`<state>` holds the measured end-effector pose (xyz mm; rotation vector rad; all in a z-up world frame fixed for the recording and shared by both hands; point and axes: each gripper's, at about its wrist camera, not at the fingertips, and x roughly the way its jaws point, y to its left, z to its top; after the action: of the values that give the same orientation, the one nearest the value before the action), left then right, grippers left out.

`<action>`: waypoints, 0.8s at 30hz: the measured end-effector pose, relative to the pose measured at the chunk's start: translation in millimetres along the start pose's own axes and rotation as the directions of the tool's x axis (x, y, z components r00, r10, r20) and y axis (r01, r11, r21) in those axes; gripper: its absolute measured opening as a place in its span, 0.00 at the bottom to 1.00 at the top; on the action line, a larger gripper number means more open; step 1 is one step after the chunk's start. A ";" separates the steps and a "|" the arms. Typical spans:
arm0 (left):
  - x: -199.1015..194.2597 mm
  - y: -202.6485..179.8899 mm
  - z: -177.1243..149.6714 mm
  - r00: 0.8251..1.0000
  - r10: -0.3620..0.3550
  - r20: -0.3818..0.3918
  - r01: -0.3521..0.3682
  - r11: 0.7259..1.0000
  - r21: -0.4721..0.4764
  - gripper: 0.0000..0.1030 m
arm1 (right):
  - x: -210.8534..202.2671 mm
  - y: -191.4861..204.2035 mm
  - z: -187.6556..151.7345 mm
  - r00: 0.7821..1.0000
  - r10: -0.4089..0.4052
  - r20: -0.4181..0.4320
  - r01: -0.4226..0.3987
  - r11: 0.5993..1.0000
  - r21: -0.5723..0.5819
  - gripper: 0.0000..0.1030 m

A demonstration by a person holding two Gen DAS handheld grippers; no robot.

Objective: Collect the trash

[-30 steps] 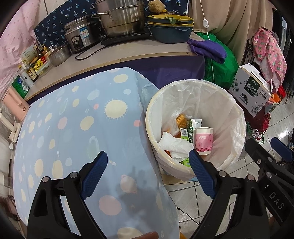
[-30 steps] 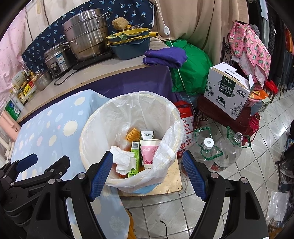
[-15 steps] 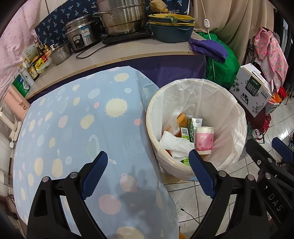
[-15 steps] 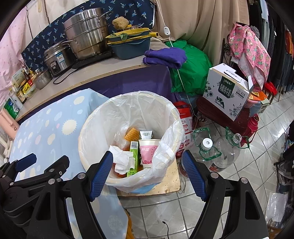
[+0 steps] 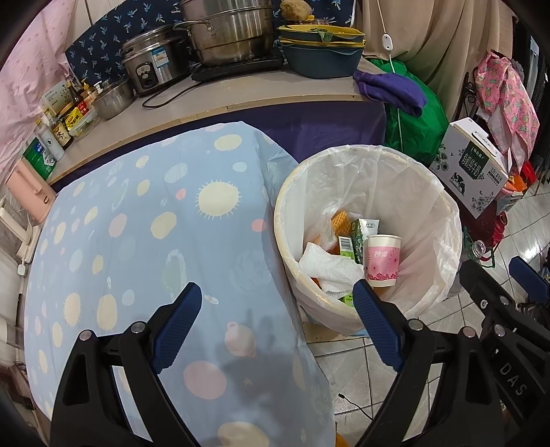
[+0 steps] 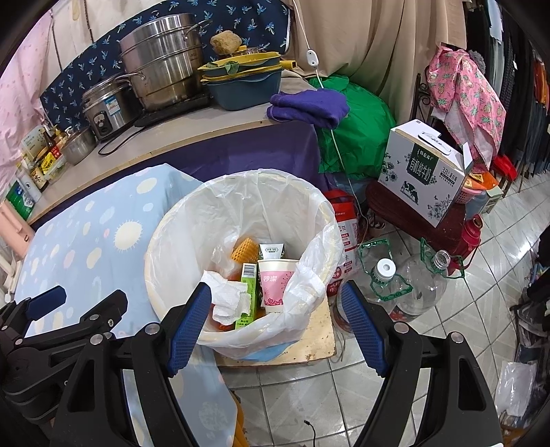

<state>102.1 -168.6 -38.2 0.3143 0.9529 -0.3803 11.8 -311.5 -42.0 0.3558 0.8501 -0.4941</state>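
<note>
A round bin with a white plastic liner (image 5: 443, 220) (image 6: 172, 240) stands on the floor beside a table with a blue spotted cloth (image 5: 137, 223) (image 6: 79, 233). Inside it lie a pink paper cup (image 5: 382, 259) (image 6: 275, 283), a white crumpled tissue (image 5: 328, 266) (image 6: 228, 297), a green carton (image 5: 346, 246) (image 6: 247, 292) and an orange wrapper (image 5: 338, 218) (image 6: 244, 249). My left gripper (image 5: 276, 307) is open and empty above the cloth's right edge. My right gripper (image 6: 275, 306) is open and empty above the bin's near rim.
A counter (image 5: 240, 93) behind holds steel pots (image 5: 227, 31), a rice cooker, stacked basins and a purple cloth (image 5: 392, 87). To the right stand a green bag (image 6: 357, 123), a milk carton box (image 6: 422, 172) and empty plastic jugs (image 6: 388, 285) on the tiled floor.
Both views have shifted very slightly. Both grippers stay open and empty; the trash in the bin has not moved.
</note>
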 end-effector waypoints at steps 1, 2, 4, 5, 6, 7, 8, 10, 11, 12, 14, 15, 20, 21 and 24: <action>0.0 0.5 -0.2 1.000 0.000 -0.001 0.000 1.000 -0.001 0.83 | -0.6 0.4 0.2 1.000 -0.001 0.003 0.001 1.000 -0.001 0.76; 0.2 0.9 -0.3 1.000 -0.001 -0.002 0.001 1.000 -0.001 0.83 | -1.1 0.7 0.1 1.000 0.000 0.005 0.000 1.000 -0.001 0.77; -0.2 1.4 -1.7 1.000 0.002 -0.001 -0.002 1.000 0.000 0.83 | -0.9 -0.3 0.2 1.000 0.005 0.003 -0.005 1.000 0.003 0.79; -0.5 1.6 -2.6 1.000 0.002 0.000 -0.002 1.000 0.000 0.83 | -0.7 -1.1 0.2 1.000 0.005 0.001 -0.005 1.000 0.005 0.79; -0.5 1.6 -2.8 1.000 0.003 -0.001 -0.003 1.000 0.000 0.83 | -0.6 -1.7 0.3 1.000 0.004 0.000 -0.004 1.000 0.005 0.80; -0.6 1.6 -2.8 1.000 0.002 -0.001 -0.002 1.000 0.000 0.83 | -0.8 -2.0 0.3 1.000 0.004 -0.001 -0.004 1.000 0.005 0.81; -0.6 1.6 -2.7 1.000 0.003 0.000 -0.003 1.000 0.000 0.83 | -0.9 -1.8 0.2 1.000 0.002 -0.002 -0.002 1.000 0.004 0.81; -0.6 1.6 -2.7 1.000 0.003 0.000 -0.003 1.000 0.000 0.83 | -1.0 -1.2 0.4 1.000 0.002 -0.003 -0.002 1.000 0.004 0.81; -0.6 1.6 -2.6 1.000 0.003 0.000 -0.003 1.000 0.001 0.83 | -0.9 -1.1 0.2 1.000 0.001 -0.005 -0.001 1.000 0.003 0.81; -0.7 2.0 -3.1 1.000 0.004 0.000 -0.004 1.000 0.000 0.83 | -0.6 -0.8 0.0 1.000 0.001 -0.008 -0.001 1.000 0.002 0.82; -1.0 3.6 -4.7 1.000 0.006 -0.002 -0.006 1.000 0.000 0.83 | 1.2 -0.6 -0.7 1.000 -0.001 -0.020 0.001 1.000 0.001 0.82; -0.9 4.4 -5.3 1.000 0.007 -0.003 -0.007 1.000 0.000 0.83 | 1.9 0.0 -1.1 1.000 0.001 -0.026 -0.001 1.000 0.000 0.82; -0.7 5.7 -7.0 1.000 0.013 -0.008 -0.013 1.000 -0.001 0.83 | 2.6 0.3 -3.4 1.000 0.001 -0.025 -0.001 1.000 -0.007 0.84; -0.4 6.2 -7.1 1.000 0.015 -0.009 -0.015 1.000 -0.002 0.83 | 3.0 0.3 -3.5 1.000 0.002 -0.025 -0.002 1.000 -0.007 0.87; 0.8 6.2 -6.0 1.000 0.020 -0.011 -0.020 1.000 -0.002 0.83 | 4.0 0.7 -4.1 1.000 0.003 -0.027 -0.003 1.000 -0.006 0.92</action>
<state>100.9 -160.7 -41.5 0.3239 0.9607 -0.3593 11.8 -310.1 -47.6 0.3589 0.8771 -0.4844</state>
